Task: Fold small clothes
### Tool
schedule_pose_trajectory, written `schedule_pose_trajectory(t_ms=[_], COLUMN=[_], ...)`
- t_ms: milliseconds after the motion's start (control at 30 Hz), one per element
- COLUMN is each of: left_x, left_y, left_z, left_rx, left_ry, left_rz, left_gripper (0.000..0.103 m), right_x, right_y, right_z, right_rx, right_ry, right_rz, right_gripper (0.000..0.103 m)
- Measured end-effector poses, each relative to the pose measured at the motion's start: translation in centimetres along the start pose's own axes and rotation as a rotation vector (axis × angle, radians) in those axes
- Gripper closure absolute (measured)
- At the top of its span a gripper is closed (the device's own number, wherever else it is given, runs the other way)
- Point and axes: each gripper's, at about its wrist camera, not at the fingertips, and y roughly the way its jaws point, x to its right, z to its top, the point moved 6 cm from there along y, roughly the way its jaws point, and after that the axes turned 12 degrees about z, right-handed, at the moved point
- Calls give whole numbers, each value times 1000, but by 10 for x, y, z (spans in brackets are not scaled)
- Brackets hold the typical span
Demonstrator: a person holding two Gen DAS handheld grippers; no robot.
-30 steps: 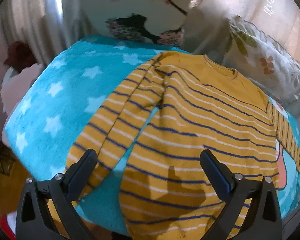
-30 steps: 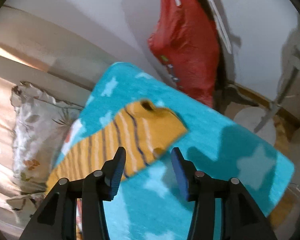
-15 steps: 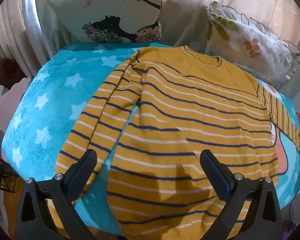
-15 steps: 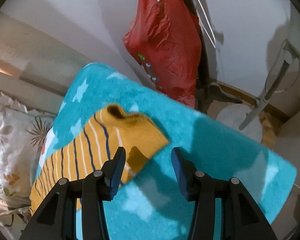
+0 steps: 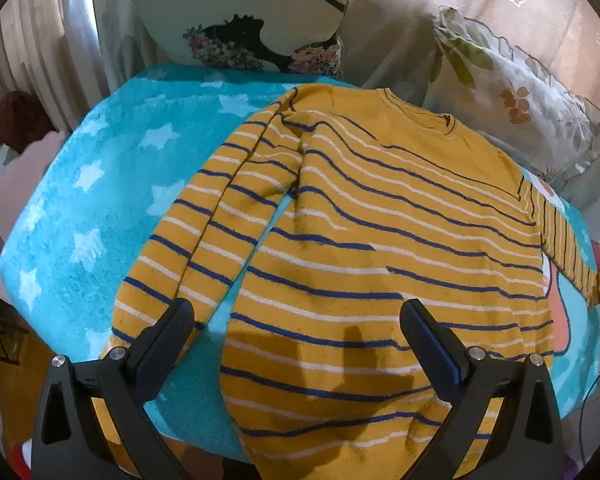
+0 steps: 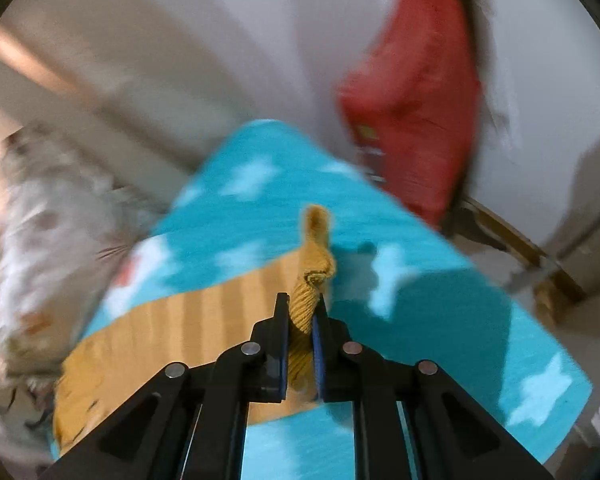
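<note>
The yellow knit sweater with blue and white stripes (image 5: 380,232) lies flat on the turquoise star-patterned blanket (image 5: 100,200), filling the frame's centre. Its long right sleeve cuff (image 6: 306,300) is pinched in the closed right gripper (image 6: 302,320), running lower left toward the body. The left gripper (image 5: 296,332) hovers open above the hem.

A soft blue blanket with white stars (image 5: 100,184) covers the bed. Two pillows lean at the far end, one with a dark picture and flowers (image 5: 244,12) and one with leaves and orange flowers (image 5: 512,80). A red bag (image 6: 416,92) hangs by the white wall (image 6: 200,40), but it looks blurry.
</note>
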Motion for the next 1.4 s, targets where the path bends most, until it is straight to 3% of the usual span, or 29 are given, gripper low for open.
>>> schedule_pose_trajectory(t_ms=[233,400,600,833,1033,1100,1267,1400], left_x=[-6,-27,-77,-149,-195,-206,-227,-238], left_y=[7,9,12,26,39,42,47,45], left_z=[12,21,32,33,29,28,29,27], left_rx=[0,11,27,10,-18,-25,-32,-18], left_ry=[-9,-20,-68,-164,-239,-255,-293,-304], left_rz=[-66,-82,-62,-5,31,37,58,71], left_gripper=[0,0,0,0,0,0,0,0], right_x=[-151,-265,-373,-446,-472,-481,-509,-529], right_y=[17,58,116,172,202,209,197,160], right_z=[-51,-127,-235,-332,-381,-394,-417,-447], right_rx=[-107,-256,-433,-572,-637,-648,-652,-685], right_ry=[-161,-272,-363,-436,-512,-549,-659,-765], right_rz=[257,401,488,508,463,446,497,583], right_gripper=[92,92,93,93,89,85,56,53])
